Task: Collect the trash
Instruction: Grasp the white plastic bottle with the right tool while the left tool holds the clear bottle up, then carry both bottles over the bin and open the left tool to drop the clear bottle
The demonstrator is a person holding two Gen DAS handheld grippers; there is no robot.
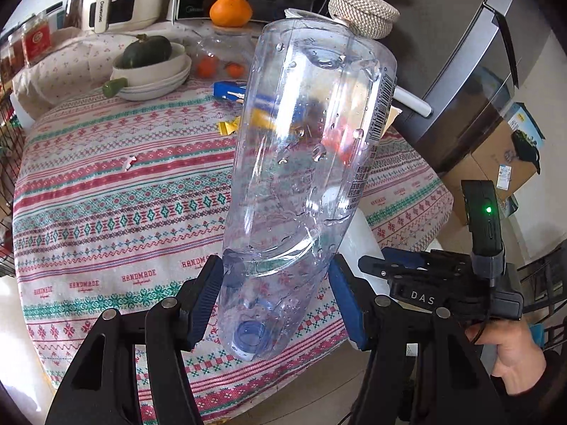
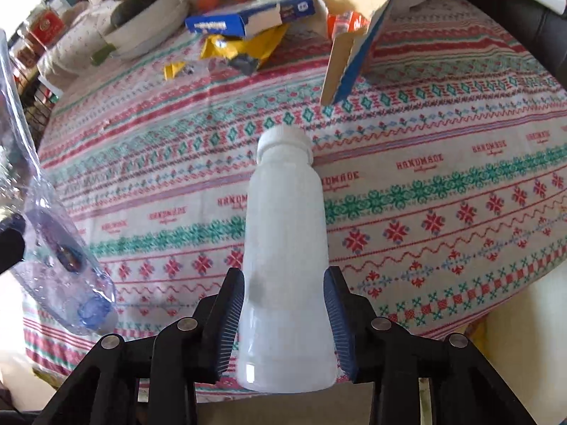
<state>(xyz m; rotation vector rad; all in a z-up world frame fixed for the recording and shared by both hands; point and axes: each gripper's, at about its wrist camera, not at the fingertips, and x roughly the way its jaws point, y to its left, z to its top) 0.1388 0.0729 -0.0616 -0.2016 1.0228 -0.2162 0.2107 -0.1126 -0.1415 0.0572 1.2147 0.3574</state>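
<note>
two bottles held, left gripper [image 1: 276, 304] fingers clamping clear bottle [image 1: 308, 163], water droplets inside, right gripper [image 2: 287, 318] fingers clamping white bottle [image 2: 287, 255]

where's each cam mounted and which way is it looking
Left wrist: sits on the left gripper, looking along its fingers across the table; they clamp a clear bottle. The right gripper and the person's hand show at right.
Right wrist: sits on the right gripper, facing the same table, clamping a white bottle.
Shared: tablecloth, blue box, clear bottle.

Left claw [image 1: 276, 301] clamps clear bottle [image 1: 308, 148] above patterned tablecloth [image 1: 106, 212].
</note>
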